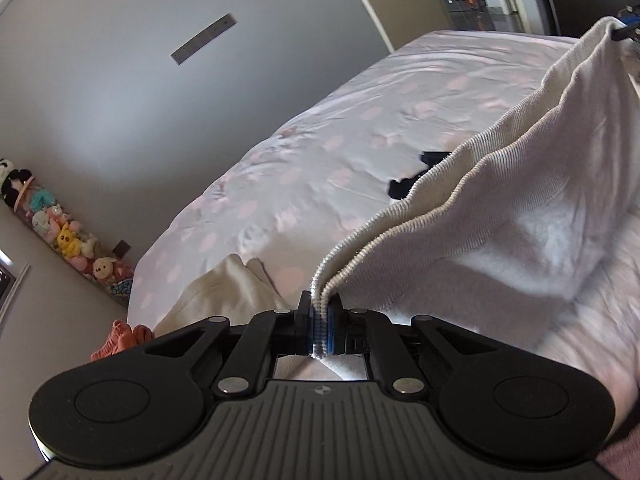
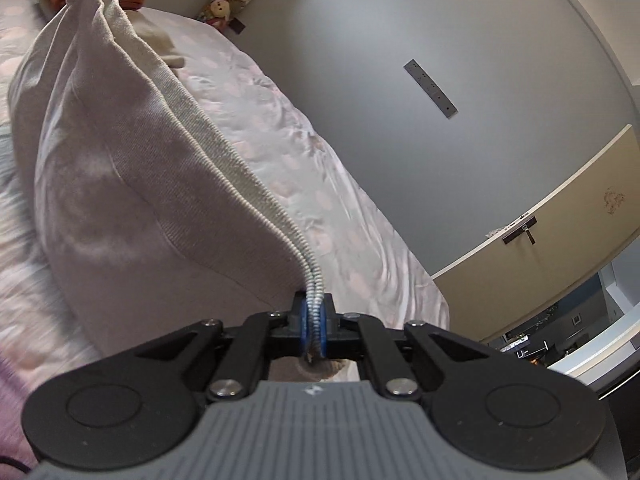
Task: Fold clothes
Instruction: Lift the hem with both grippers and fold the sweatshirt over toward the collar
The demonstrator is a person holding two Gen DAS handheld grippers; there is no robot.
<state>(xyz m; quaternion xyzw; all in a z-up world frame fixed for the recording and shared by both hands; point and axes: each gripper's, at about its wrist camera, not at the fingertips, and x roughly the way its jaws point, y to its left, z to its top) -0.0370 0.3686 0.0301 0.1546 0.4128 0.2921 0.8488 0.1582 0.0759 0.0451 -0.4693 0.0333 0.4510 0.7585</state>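
Two grippers, the left gripper [image 1: 319, 322] and the right gripper [image 2: 314, 330], each clench the ribbed hem of a cream sweatshirt [image 1: 520, 184], stretched between them above the pink-spotted bed sheet [image 1: 320, 152]. Farther off lie an orange garment [image 1: 120, 338] and shelved plush toys [image 1: 68, 236].

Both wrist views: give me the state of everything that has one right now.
Left gripper: shut on the ribbed hem.
Right gripper: shut on the ribbed hem.
White sweater: lifted, hanging stretched between both grippers above the bed.
Orange garment: crumpled on the bed's edge.
Dark garment: lying on the bed, partly hidden.
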